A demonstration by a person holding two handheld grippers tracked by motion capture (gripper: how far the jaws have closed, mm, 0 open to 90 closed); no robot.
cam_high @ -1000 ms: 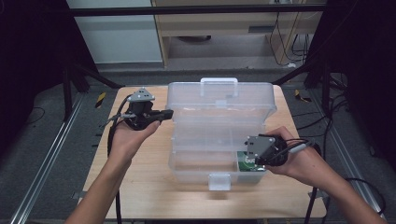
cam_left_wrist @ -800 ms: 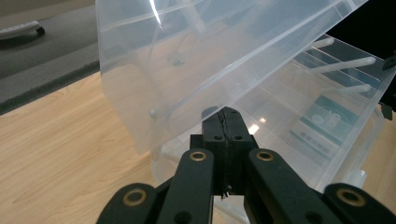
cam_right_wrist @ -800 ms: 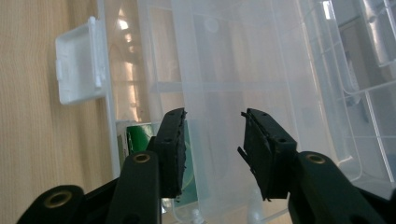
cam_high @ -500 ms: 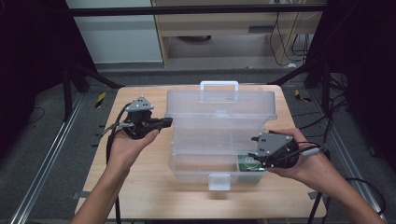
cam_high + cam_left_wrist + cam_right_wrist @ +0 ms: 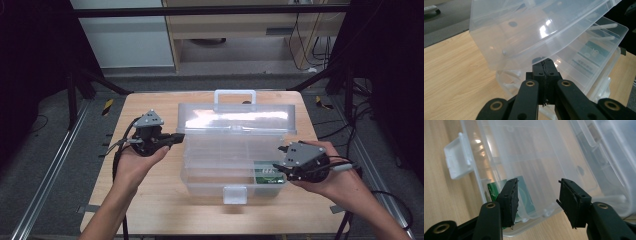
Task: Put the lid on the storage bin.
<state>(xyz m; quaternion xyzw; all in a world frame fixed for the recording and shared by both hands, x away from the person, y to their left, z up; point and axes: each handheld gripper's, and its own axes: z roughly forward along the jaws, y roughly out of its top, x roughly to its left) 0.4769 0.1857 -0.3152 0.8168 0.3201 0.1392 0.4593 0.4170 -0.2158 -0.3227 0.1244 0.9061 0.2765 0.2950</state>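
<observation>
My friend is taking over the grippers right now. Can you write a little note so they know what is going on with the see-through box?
Left gripper: jaws shut, empty, tips by the left end of the clear plastic toolbox, under its raised upper tray.
Right gripper: jaws have just been opening, nothing between them, beside the box's right front corner.
Things: the box sits mid-table with its tiers spread open, handle at the back, front latch undone. A green item lies in the bottom right compartment.
Done: box open.
Left: probably dealing with the green item; neither gripper holds anything yet.
</observation>
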